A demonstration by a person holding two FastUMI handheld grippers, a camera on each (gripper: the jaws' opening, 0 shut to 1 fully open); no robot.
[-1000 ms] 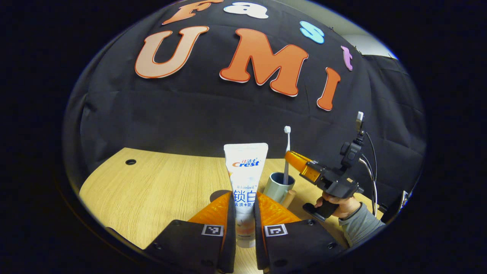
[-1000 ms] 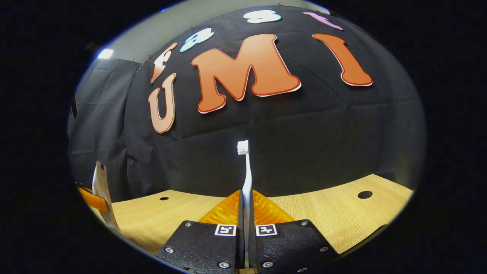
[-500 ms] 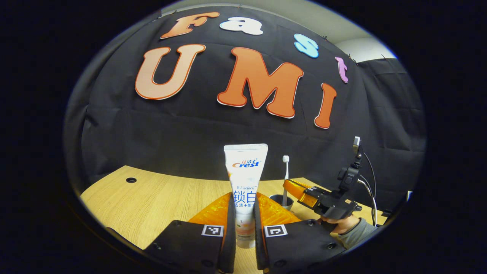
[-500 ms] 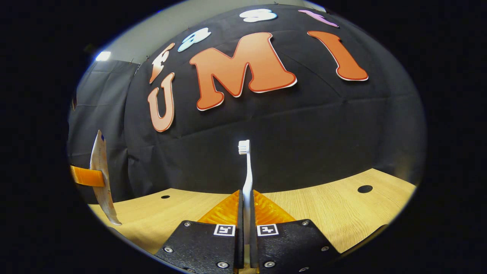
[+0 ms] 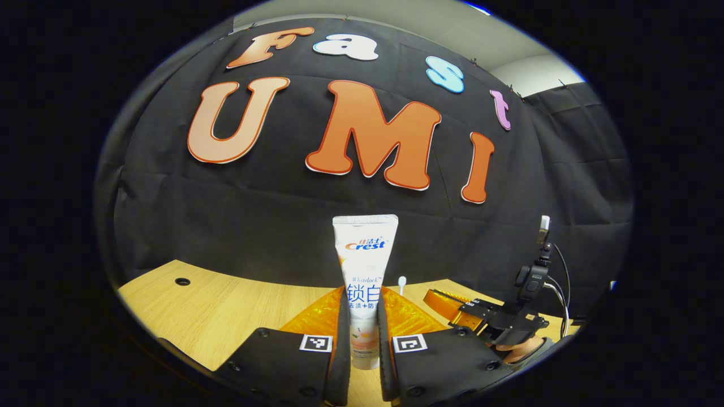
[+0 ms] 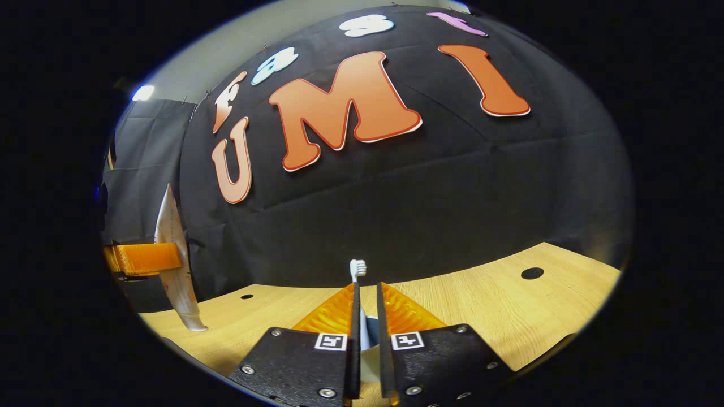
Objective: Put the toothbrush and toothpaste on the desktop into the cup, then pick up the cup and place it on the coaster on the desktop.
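In the right gripper view the toothbrush (image 6: 358,270) now stands much lower between the fingers than half a second ago, with only its bristled head and a short run of neck showing above them, and the fingers of the right hand-held gripper (image 6: 365,316) have parted a little, so a gap shows beside the handle where they were pressed tight before. That reads as a release: the toothbrush has most likely dropped into the cup (image 6: 369,328), a sliver of which seems to show down in the gap, though it is too hidden to be sure. In the left gripper view the brush head (image 5: 401,281) barely clears the near fingers, beside the right hand-held gripper (image 5: 447,298) and the hand (image 5: 523,350) holding it, low over the desk (image 5: 226,305). The left hand-held gripper (image 5: 362,322) stays clenched on the toothpaste (image 5: 364,265), held upright above the desk and off to the side of the cup. So the first item looks done; the toothpaste comes next, then moving the cup to the coaster.
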